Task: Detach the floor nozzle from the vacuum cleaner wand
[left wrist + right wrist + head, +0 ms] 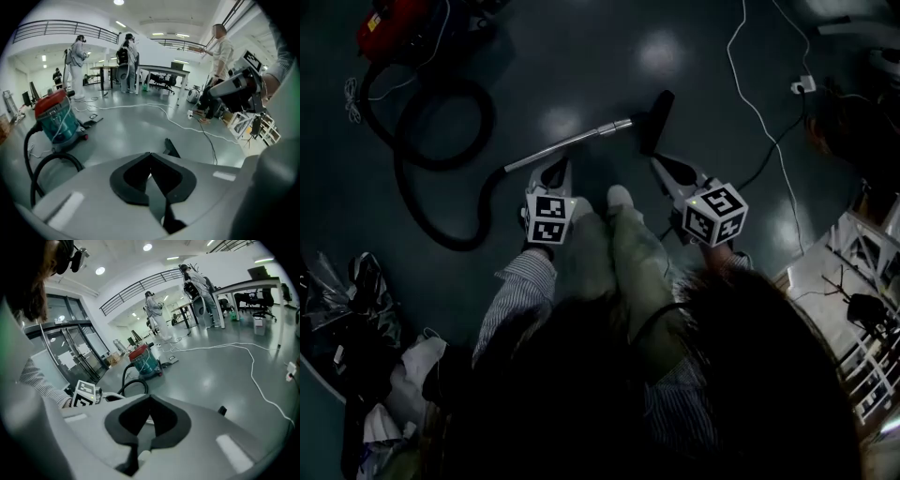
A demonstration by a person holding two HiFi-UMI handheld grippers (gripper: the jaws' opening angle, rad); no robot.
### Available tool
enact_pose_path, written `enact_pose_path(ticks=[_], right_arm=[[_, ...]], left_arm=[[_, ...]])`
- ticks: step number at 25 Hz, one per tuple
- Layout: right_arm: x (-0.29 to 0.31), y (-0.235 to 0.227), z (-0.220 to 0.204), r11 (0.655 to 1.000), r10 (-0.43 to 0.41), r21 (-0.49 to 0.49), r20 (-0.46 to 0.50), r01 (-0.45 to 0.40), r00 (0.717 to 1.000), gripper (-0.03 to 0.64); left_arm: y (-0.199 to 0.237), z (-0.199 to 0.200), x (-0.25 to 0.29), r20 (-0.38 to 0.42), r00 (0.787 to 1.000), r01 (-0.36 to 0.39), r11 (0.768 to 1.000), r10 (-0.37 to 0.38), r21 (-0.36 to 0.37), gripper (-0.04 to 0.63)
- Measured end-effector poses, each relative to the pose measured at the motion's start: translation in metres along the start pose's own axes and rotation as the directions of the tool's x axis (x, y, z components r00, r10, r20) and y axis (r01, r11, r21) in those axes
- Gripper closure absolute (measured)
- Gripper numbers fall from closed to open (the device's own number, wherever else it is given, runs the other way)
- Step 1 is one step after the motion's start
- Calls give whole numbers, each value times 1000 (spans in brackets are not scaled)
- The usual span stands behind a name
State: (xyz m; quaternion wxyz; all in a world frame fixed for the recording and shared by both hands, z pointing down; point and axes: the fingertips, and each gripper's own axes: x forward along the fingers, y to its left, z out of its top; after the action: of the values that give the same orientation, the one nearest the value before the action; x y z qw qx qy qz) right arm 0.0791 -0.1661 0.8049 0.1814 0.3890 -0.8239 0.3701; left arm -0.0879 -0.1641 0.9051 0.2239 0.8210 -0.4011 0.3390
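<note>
The silver wand [567, 145] lies on the dark floor, with the black floor nozzle [656, 120] on its far end and a black hose [441, 159] running back to the red-topped vacuum canister [389, 23]. My left gripper [557, 165] is shut and empty, just on the near side of the wand's middle. My right gripper [660, 163] is also shut and empty, just short of the nozzle. In the left gripper view the nozzle [171, 147] shows past the shut tips [150, 155], with the canister [58, 117] to the left. The right gripper view shows its shut tips [150, 398] and the canister [143, 359].
A white cable [759, 103] runs over the floor to a plug block [804, 84] at the upper right. Bags and clutter [356, 309] lie at the lower left and a white rack [862, 281] stands at the right. Several people stand far back by tables [159, 72].
</note>
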Motion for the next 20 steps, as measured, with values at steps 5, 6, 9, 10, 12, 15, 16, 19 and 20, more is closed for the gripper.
enact_pose_path(ticks=[5, 6, 9, 10, 12, 15, 16, 19, 20], right_arm=[[57, -60, -51, 999, -8, 33, 17, 7, 1000, 615], [66, -68, -57, 999, -5, 33, 23, 4, 1000, 615], [94, -88, -69, 1000, 6, 19, 41, -7, 999, 615], [102, -95, -72, 1000, 7, 15, 48, -7, 999, 615], [116, -108, -76, 1000, 6, 15, 64, -7, 998, 615], [132, -126, -80, 1000, 3, 9, 87, -4, 996, 615], [137, -131, -81, 1000, 1, 2, 92, -2, 996, 615], [148, -142, -85, 1000, -3, -12, 102, 4, 995, 615], [149, -146, -86, 1000, -8, -14, 105, 9, 994, 615]], left_arm=[[7, -72, 98, -112, 991, 86, 985, -69, 151, 487], [8, -85, 115, -137, 987, 106, 976, -81, 191, 474], [10, -123, 162, -226, 968, 176, 932, -106, 316, 412], [11, -135, 176, -255, 960, 200, 914, -111, 353, 395], [11, -157, 201, -311, 943, 247, 876, -119, 415, 383], [12, -187, 236, -392, 914, 305, 820, -109, 484, 379], [13, -197, 247, -418, 903, 322, 805, -101, 499, 379], [14, -223, 275, -490, 868, 368, 767, -81, 525, 380], [14, -229, 283, -510, 857, 383, 754, -75, 533, 380]])
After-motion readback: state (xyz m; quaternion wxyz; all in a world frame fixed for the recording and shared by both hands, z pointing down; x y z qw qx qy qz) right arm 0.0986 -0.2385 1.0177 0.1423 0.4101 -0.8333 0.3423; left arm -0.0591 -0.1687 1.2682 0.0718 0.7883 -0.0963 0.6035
